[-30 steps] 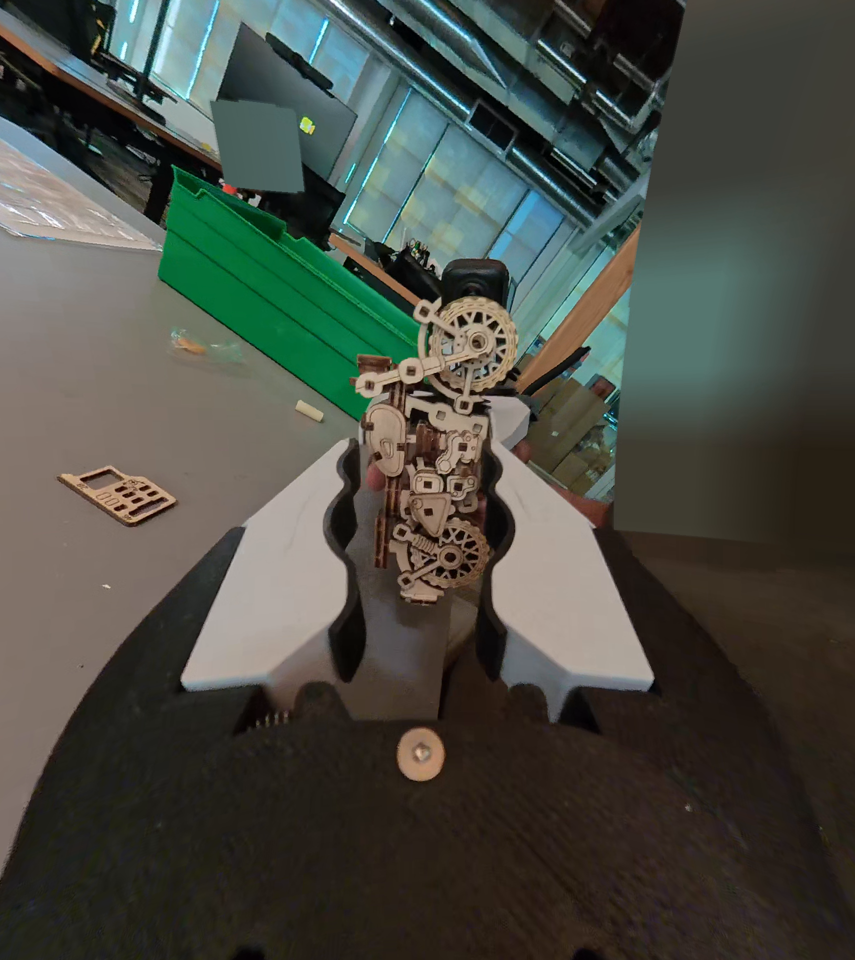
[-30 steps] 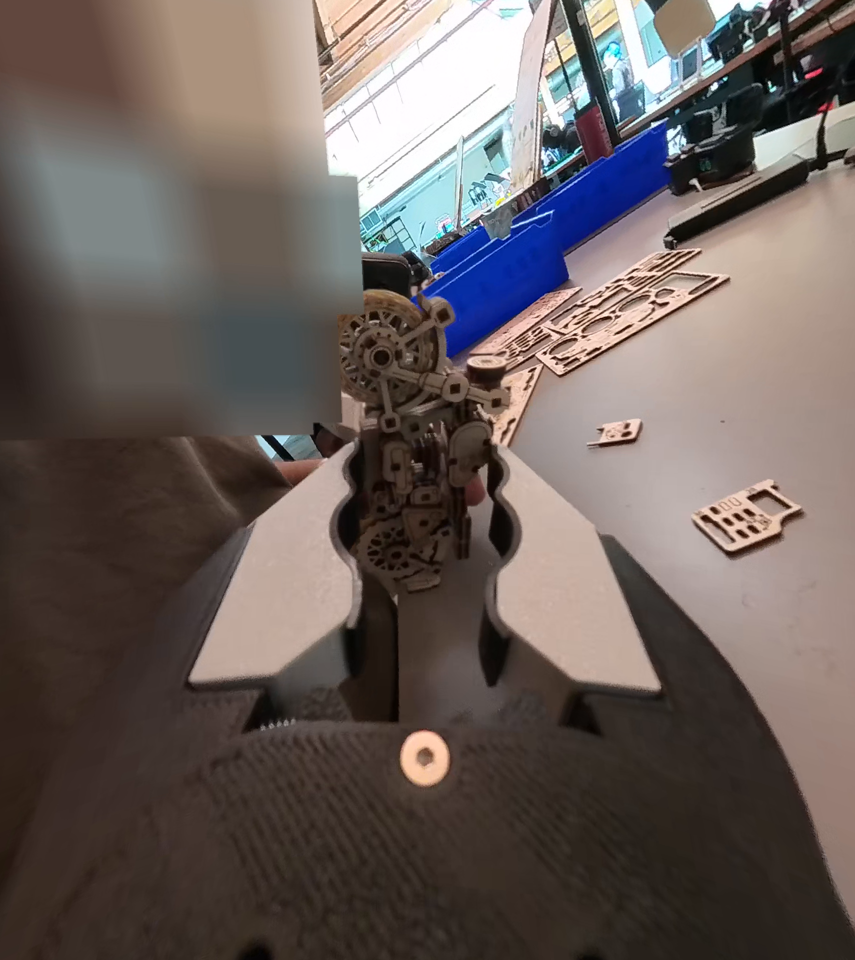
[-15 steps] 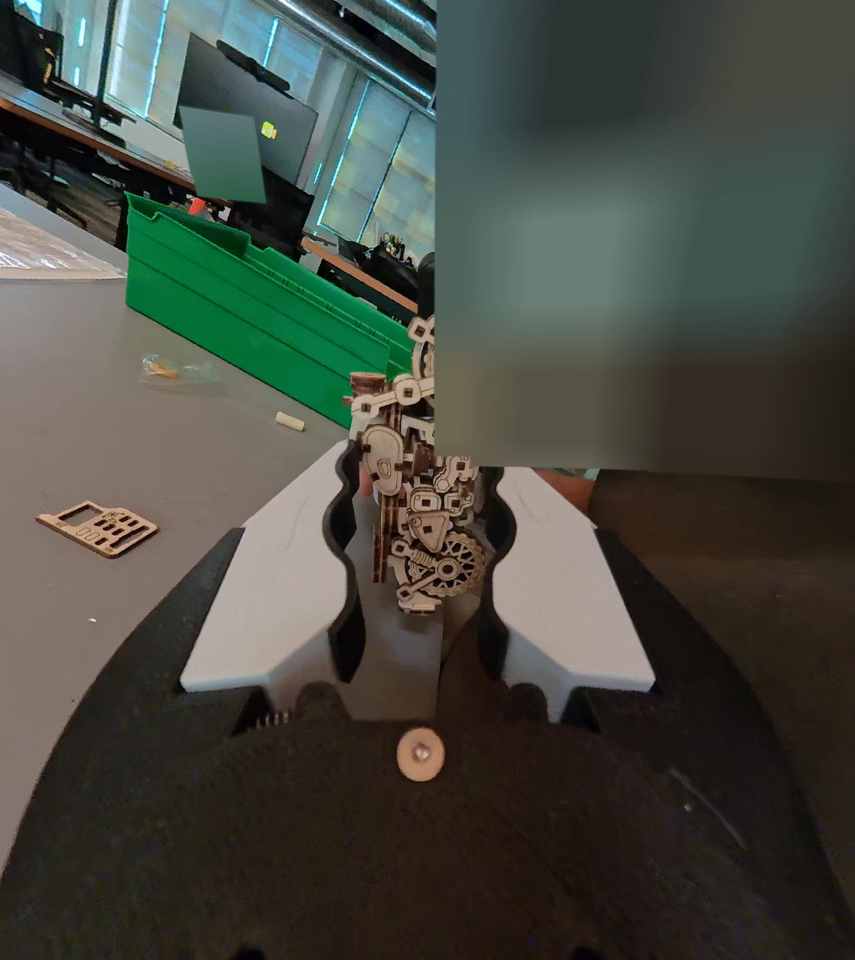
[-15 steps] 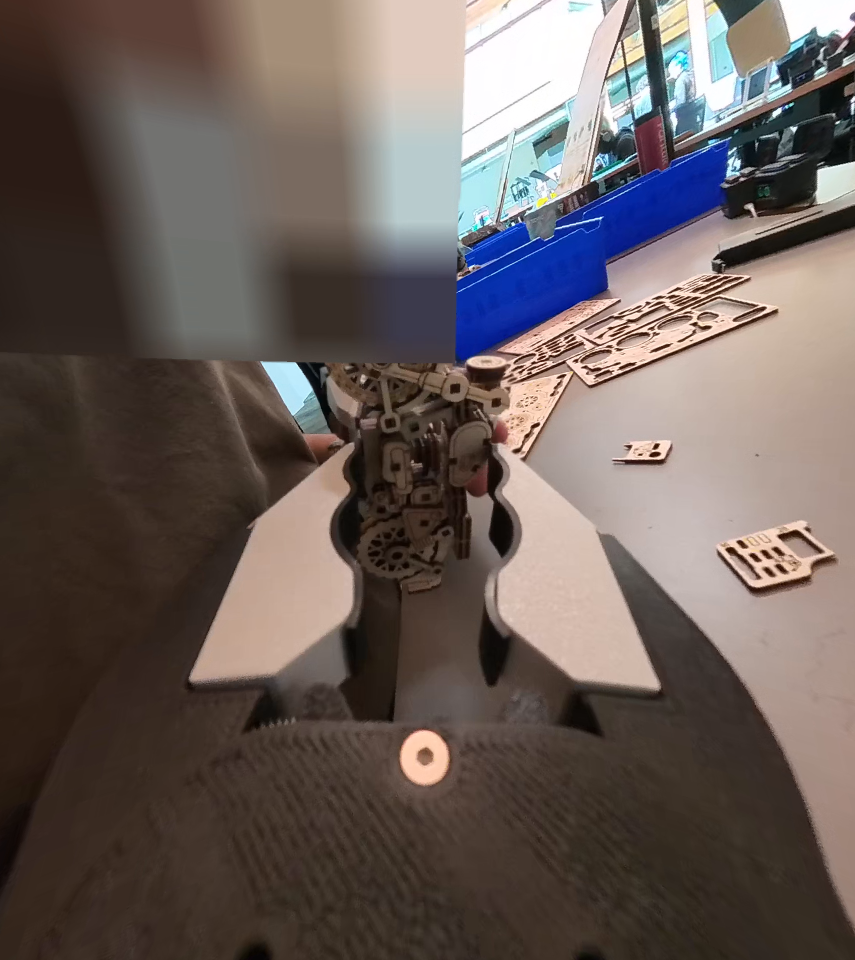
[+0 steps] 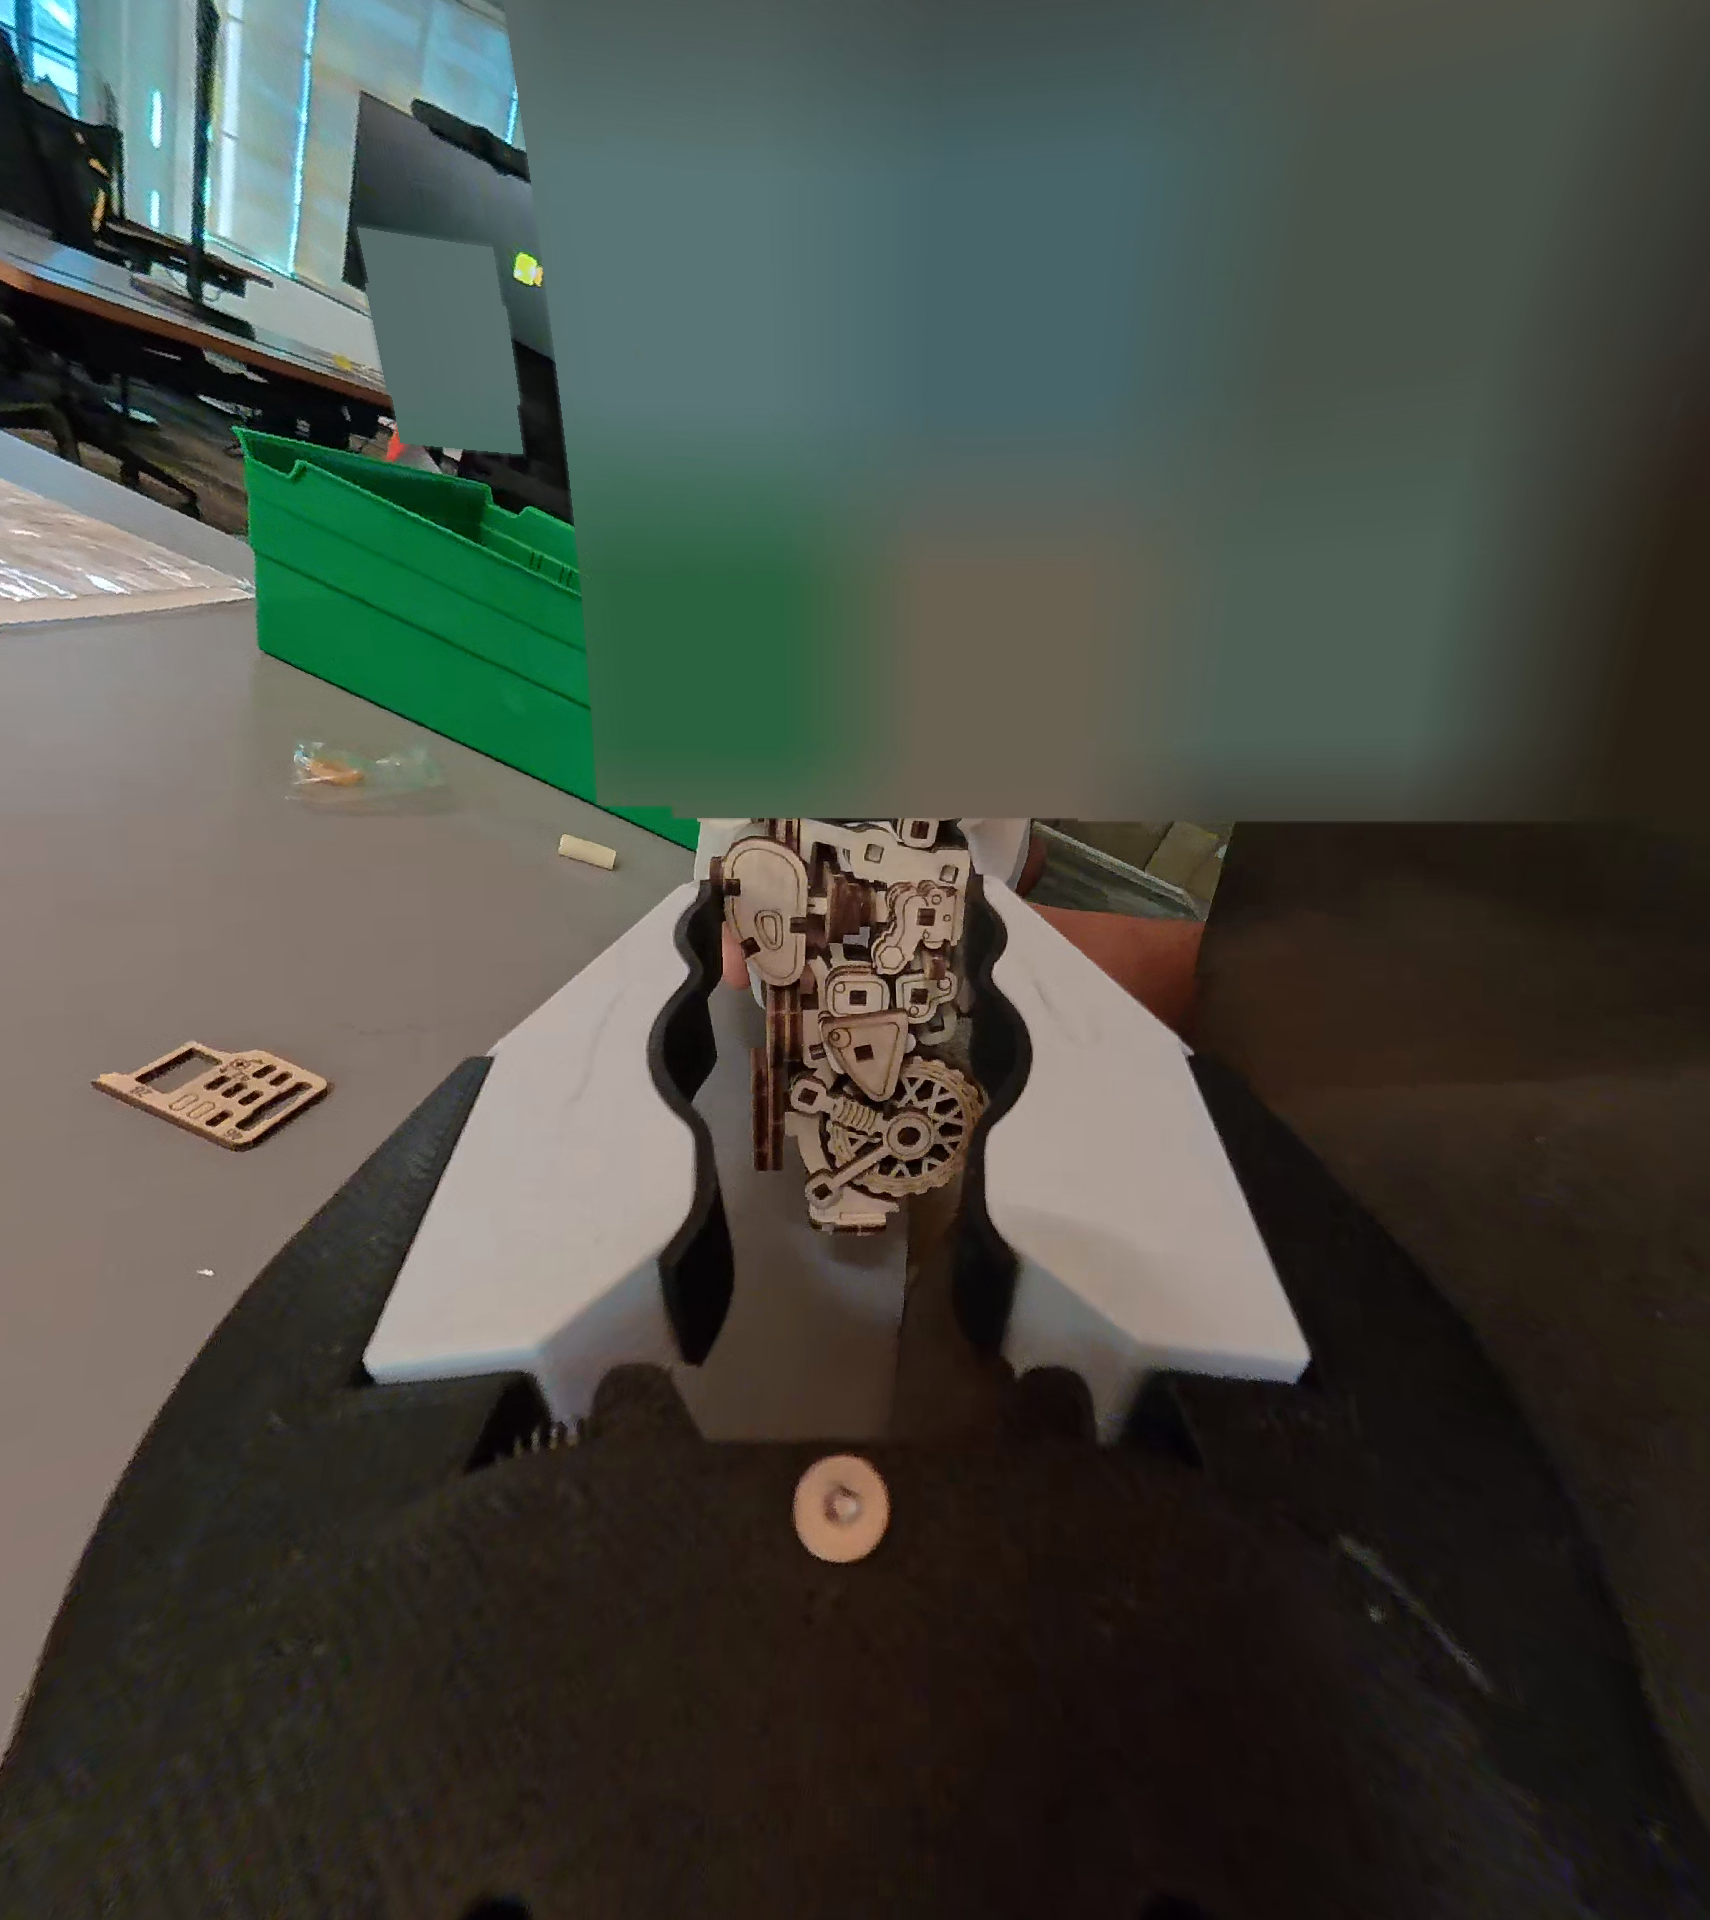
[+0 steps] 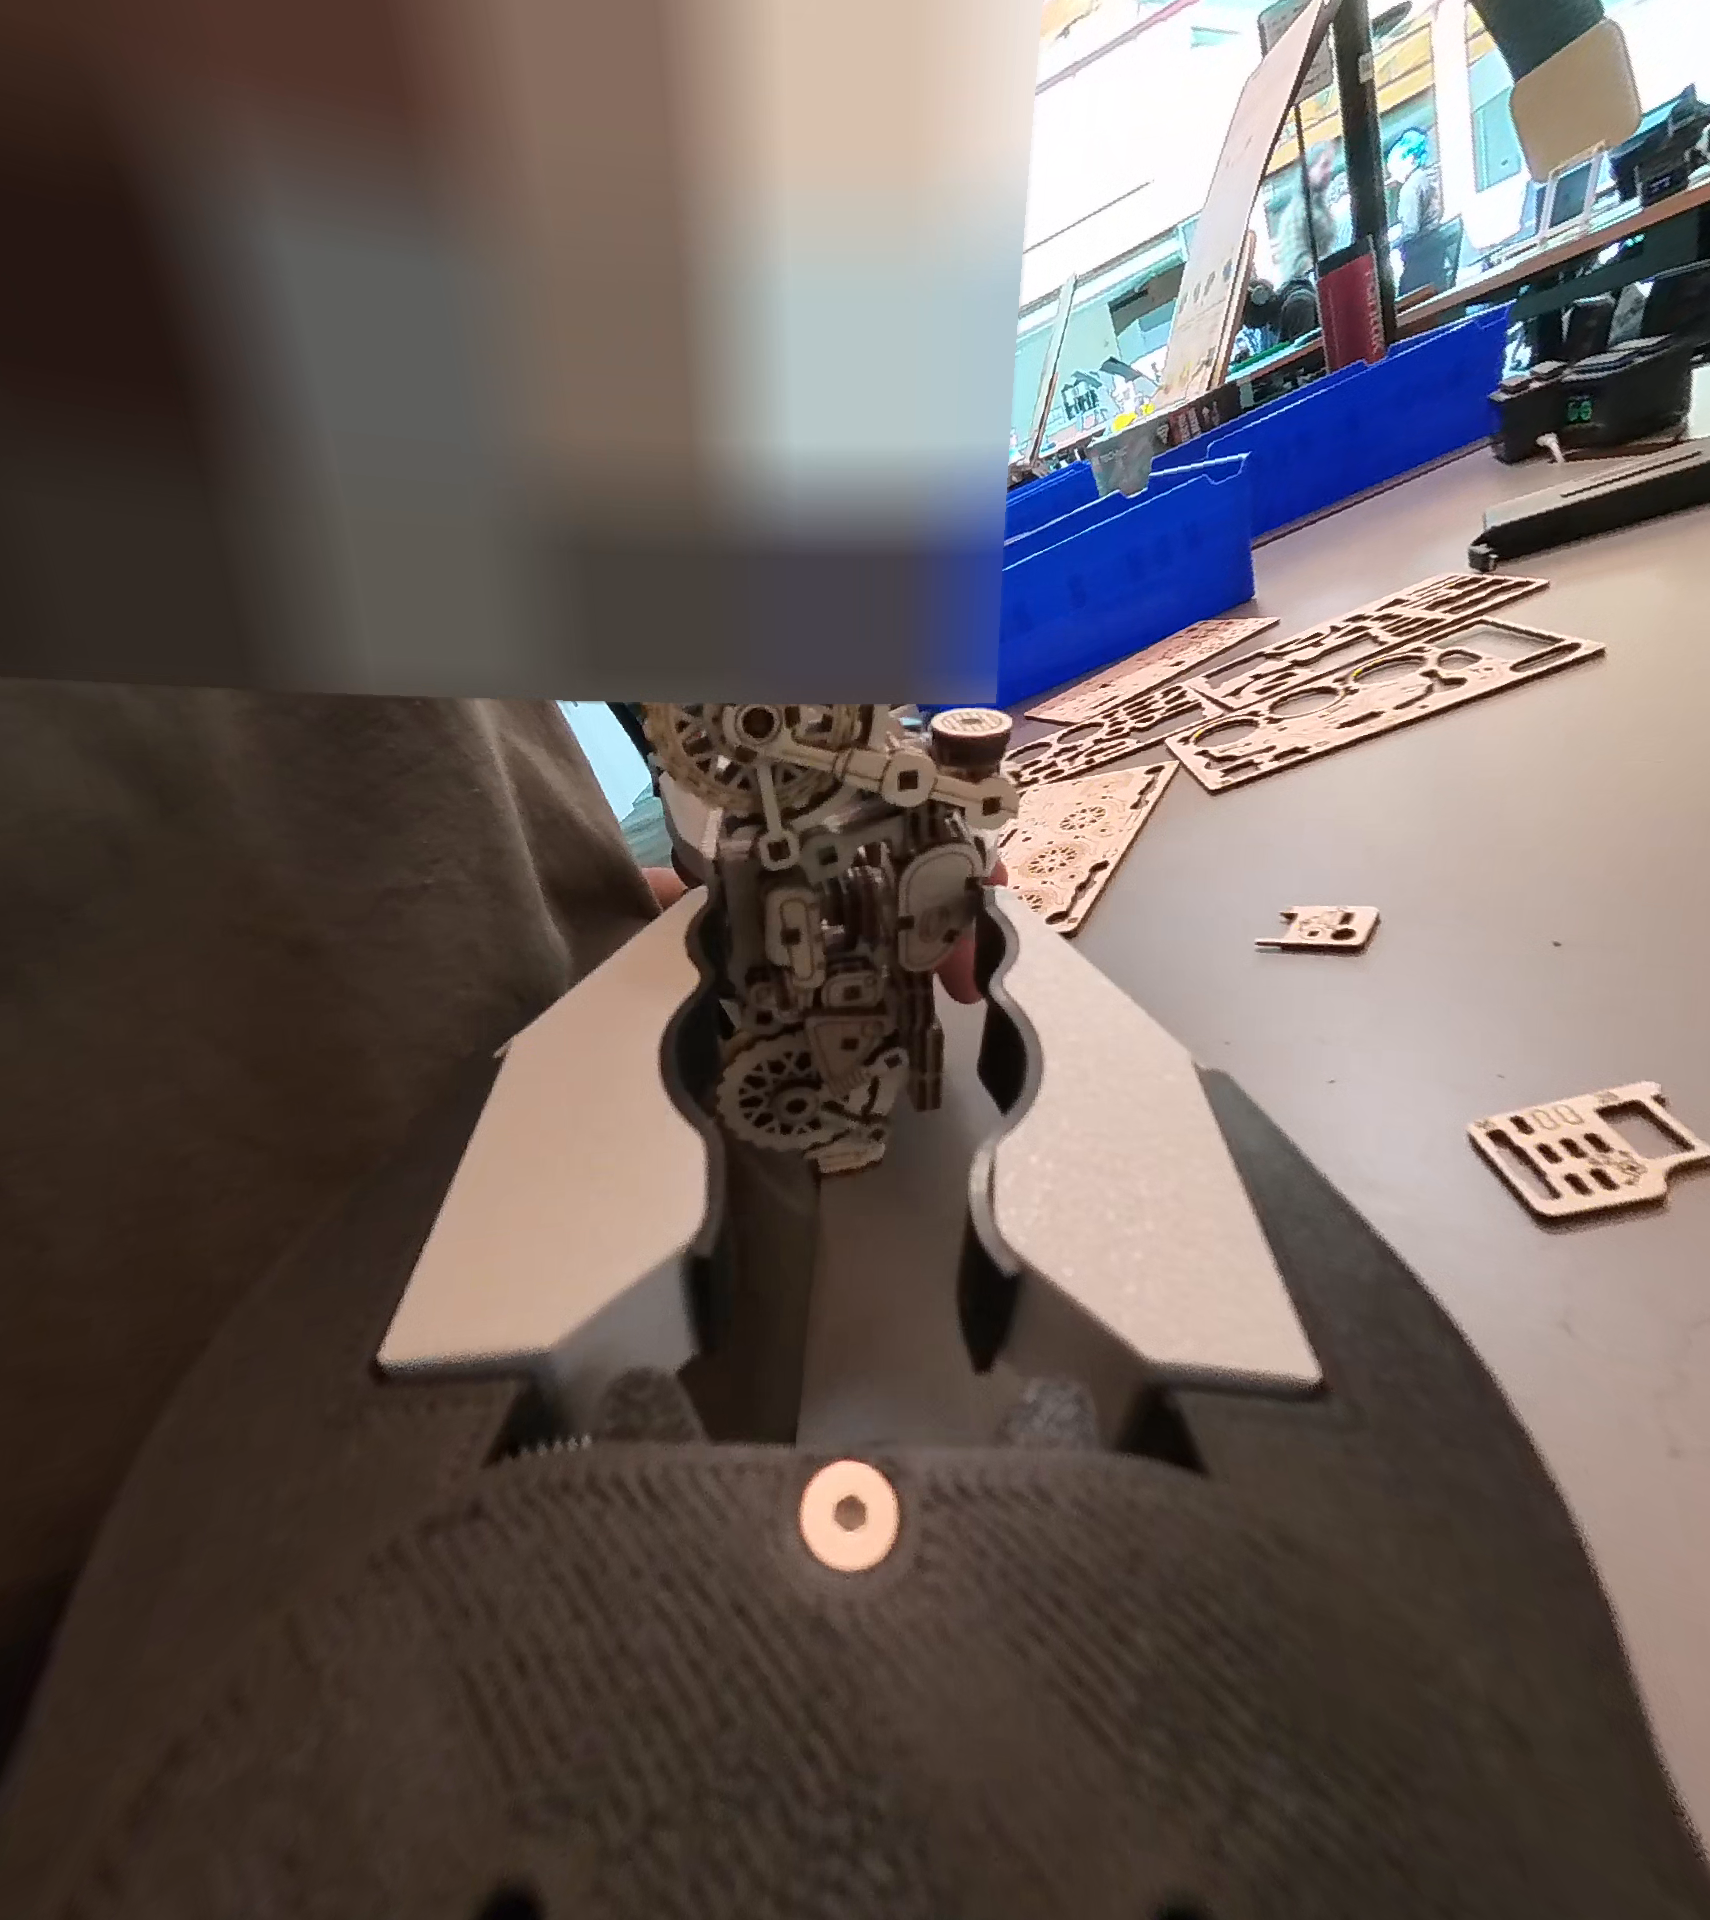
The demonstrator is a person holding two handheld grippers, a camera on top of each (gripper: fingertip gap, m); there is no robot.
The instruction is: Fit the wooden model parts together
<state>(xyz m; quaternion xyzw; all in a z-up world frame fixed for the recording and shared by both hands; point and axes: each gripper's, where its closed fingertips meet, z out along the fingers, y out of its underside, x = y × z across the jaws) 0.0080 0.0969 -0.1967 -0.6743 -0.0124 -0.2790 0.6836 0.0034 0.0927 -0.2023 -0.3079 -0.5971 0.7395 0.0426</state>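
A wooden model (image 5: 872, 1039) of gears, levers and plates stands upright between the pale fingers of my left gripper (image 5: 840, 914), which is shut on it. Its top is hidden by a blurred patch. The same model (image 6: 830, 997) shows from its other side in the right wrist view. There my right gripper (image 6: 840, 914) is shut on it too, and a spoked wheel and a round knob stick out above. The two grippers face each other and hold the model above the grey table (image 6: 1453, 1039).
On the left are a green bin (image 5: 415, 603), a small plastic bag (image 5: 363, 769), a white peg (image 5: 587, 852) and a flat wooden piece (image 5: 212, 1094). On the right are blue bins (image 6: 1121, 582), punched-out wooden sheets (image 6: 1381, 675) and two small wooden pieces (image 6: 1318, 928) (image 6: 1589, 1164). The grippers are tip to tip, or close to it. The flat wooden piece (image 5: 212, 1094) is about equally far from each gripper, around 15 cm. It is also in sight in the right wrist view (image 6: 1575, 1138).
Both grippers have swung level with the model still in them. The table's things have shifted in both views. The blurred patch now covers the model's top wheel in the left view.
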